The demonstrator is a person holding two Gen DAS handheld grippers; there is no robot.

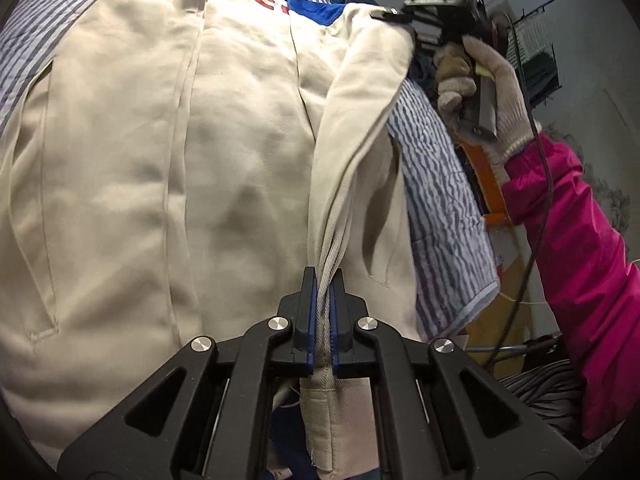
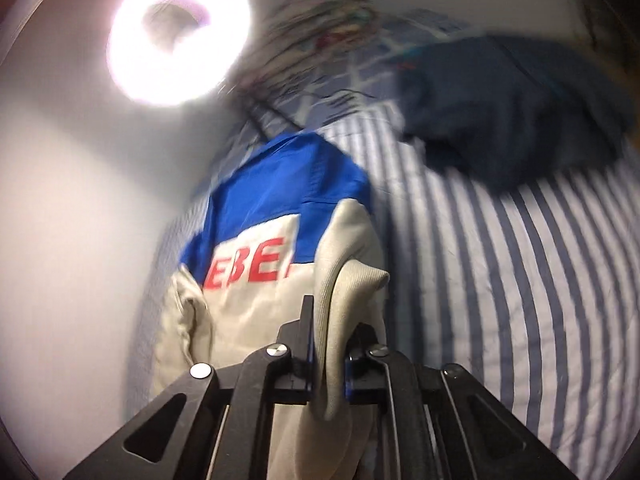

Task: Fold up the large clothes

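1. Left gripper (image 1: 325, 280): nearest item in the left wrist view, angled downward; jaws clamped on a bunched beige hem of the jacket (image 1: 248, 152).
2. Right gripper (image 2: 326, 332): nearest item in the right wrist view, angled downward; jaws pressed together on a thick beige fold of the same jacket. Seen from the left wrist view it lifts the jacket's far right edge, held by a gloved hand (image 1: 480, 84) with a pink sleeve (image 1: 580, 248) behind.
3. Jacket: beige body, blue yoke, red lettering; spread flat on the bedsheet (image 2: 500, 280), its right side raised between the two grippers along the bed's right edge.
4. Bedsheet: blue-and-white striped, covers the bed under the jacket.
5. Dark blue garment (image 2: 512, 120): crumpled, lying on the bedsheet near its far right corner, well apart from the jacket.
6. Ring light (image 2: 180, 32): lit, against the pale wall at the far left; view blurred.
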